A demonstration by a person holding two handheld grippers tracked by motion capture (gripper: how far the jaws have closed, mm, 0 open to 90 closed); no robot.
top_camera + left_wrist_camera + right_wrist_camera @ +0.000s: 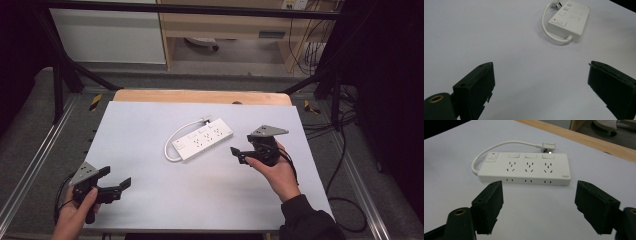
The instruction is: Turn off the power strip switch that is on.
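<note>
White hard plastic: one power strip (202, 139), lying flat at the centre of the high view on the pale counter (150, 200), untouched. Three socket groups, three small switches, a main switch with a red mark at one end. Short white cord (499, 145) loops from that end round to the plug (548, 146), resting against the strip's far edge.

Handling, by my estimate: rigid, light to moderate, smooth and a little slippery; cord stiff but springy, likely to drag behind.

Best hold: across the narrow width, mid-body, on the long side walls, clear of switches.

My right gripper (539, 195): jaws released and spread wide, near the strip at centre right. My left gripper (541, 85): jaws likewise released, lower left, well apart from the strip.
</note>
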